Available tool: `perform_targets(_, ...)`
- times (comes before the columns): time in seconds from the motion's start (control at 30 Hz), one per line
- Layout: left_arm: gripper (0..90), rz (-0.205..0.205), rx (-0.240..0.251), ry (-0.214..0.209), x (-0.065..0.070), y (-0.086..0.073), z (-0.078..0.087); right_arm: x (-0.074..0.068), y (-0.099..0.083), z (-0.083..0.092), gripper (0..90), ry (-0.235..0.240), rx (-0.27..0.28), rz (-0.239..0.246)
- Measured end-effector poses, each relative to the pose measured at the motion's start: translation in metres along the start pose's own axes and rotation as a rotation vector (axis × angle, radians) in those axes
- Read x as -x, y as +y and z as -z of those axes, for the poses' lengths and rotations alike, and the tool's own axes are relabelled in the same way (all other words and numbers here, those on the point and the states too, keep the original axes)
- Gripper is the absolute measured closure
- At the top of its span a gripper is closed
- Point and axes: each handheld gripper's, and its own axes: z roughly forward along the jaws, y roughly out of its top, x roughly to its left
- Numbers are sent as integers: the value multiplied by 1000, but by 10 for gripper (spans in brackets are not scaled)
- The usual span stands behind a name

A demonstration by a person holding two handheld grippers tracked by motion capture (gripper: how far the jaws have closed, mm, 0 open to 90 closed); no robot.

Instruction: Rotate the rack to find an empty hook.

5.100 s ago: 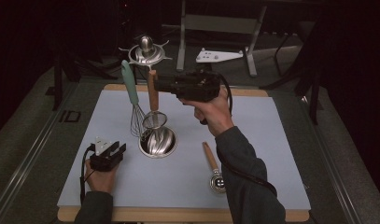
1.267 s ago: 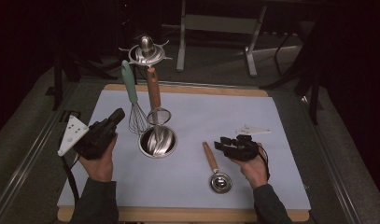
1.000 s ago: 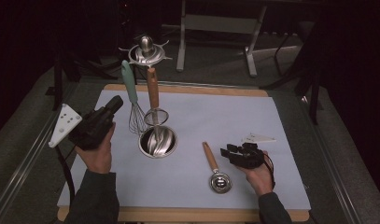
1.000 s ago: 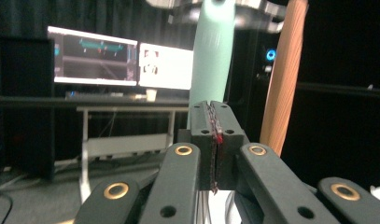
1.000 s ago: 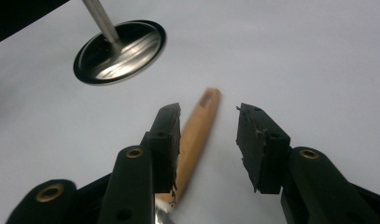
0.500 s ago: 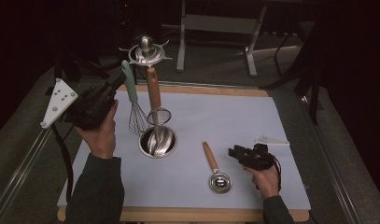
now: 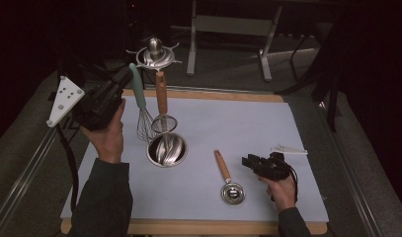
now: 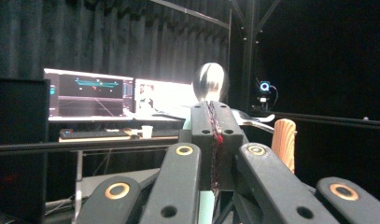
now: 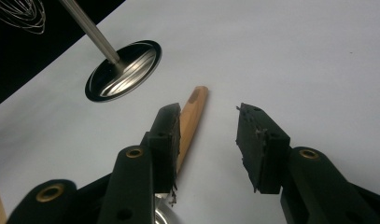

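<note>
Currently the person is holding two grippers over the pale mat [image 7: 248,123].

Item 1, whisk [image 7: 140,106]: teal handle, thin wire head. It is hanging upright on the steel stand [image 7: 154,52], its wires just above the stand's round base, right beside a wooden-handled strainer [image 7: 162,96]. It is probably light. The wires are looking springy and easy to bend, so the firm handle is the place to grip, at mid-length and clear of the hook. The smooth handle may be slippery and could swing once it is lifted.

Item 2, scoop [image 7: 227,177]: wooden handle, small steel bowl. It is lying flat on the mat, well apart from the stand. It is likely stiff and light, with the matte wood offering the better hold. Because it is lying so low, the jaws would need to straddle the handle closely.

Left gripper [image 7: 122,81]: it is being held raised with its tips just beside the whisk's handle. Its pads are pressing fully together, with nothing between them.

Right gripper [image 7: 249,161]: it is sitting low over the mat, near the scoop. Its jaws are standing well apart and empty, with the wooden handle lying just outside one jaw.
</note>
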Motion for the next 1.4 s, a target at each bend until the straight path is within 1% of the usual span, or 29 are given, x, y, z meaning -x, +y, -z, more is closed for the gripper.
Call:
perform_targets(0.17,898,10,-4,19,-5,1,-2,-2,0,-1,589,7,-6,3)
perform_targets(0.27,897,22,-14,25,-11,2,-5,-1,-1,-2,589,8,-7,0)
perform_targets(0.4,896,23,-28,35,-17,4,-8,-2,-2,-5,589,9,-17,-1)
perform_targets(0.6,895,30,-48,33,-24,6,-12,-2,-3,-7,590,11,-23,1)
perform_targets(0.8,895,51,-54,32,-30,6,-17,0,-3,-6,592,8,-21,-1)
perform_targets(1.03,895,49,-74,35,-35,8,-22,1,-3,-3,593,4,-16,-4)
perform_targets(1.17,896,51,-83,44,-38,8,-25,2,-3,-1,594,3,-15,-6)
perform_targets(1.4,897,38,-93,66,-40,7,-31,2,-4,-1,595,2,-16,-6)
